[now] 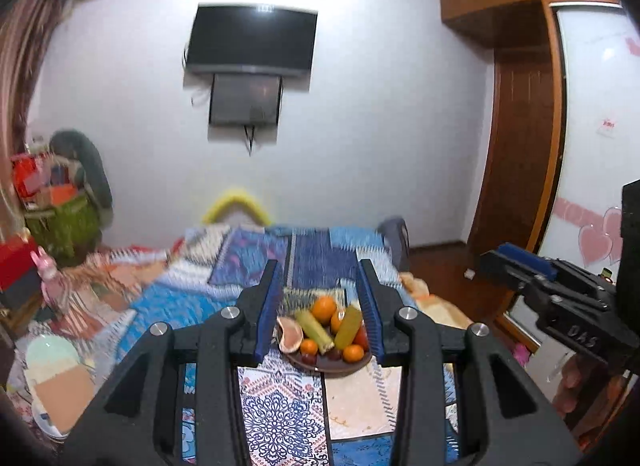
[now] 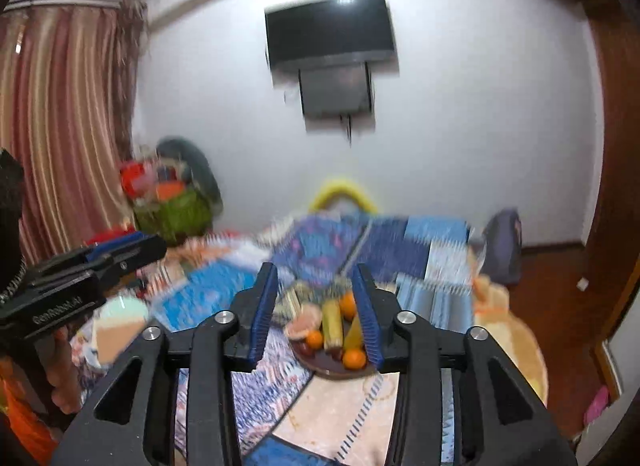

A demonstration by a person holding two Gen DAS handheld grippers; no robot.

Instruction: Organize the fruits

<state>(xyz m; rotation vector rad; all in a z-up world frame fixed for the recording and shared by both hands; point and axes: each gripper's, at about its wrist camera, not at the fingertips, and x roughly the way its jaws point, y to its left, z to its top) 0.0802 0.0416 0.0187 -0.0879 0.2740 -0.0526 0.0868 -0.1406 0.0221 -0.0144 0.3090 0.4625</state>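
Observation:
A dark brown plate [image 1: 340,370] [image 2: 320,368] lies on the patchwork bedspread ahead of both grippers. It is heaped with fruit: a large orange [image 1: 324,308], a pink grapefruit wedge [image 1: 290,333], a pale corn-like piece [image 1: 316,330], a yellow-green fruit [image 1: 348,326], small oranges [image 2: 354,358] and dark red fruit. My left gripper [image 1: 319,270] is held above the bed, short of the plate, open with nothing between its blue pads. My right gripper [image 2: 316,272] is likewise open and empty, and the plate shows through its gap.
A mint and peach plate [image 1: 56,378] [image 2: 120,324] lies on the bed at the left. A green basket [image 1: 64,225] of clutter stands by the curtain. The back wall holds a television [image 1: 252,39]. A wooden wardrobe [image 1: 520,145] and bare floor lie to the right.

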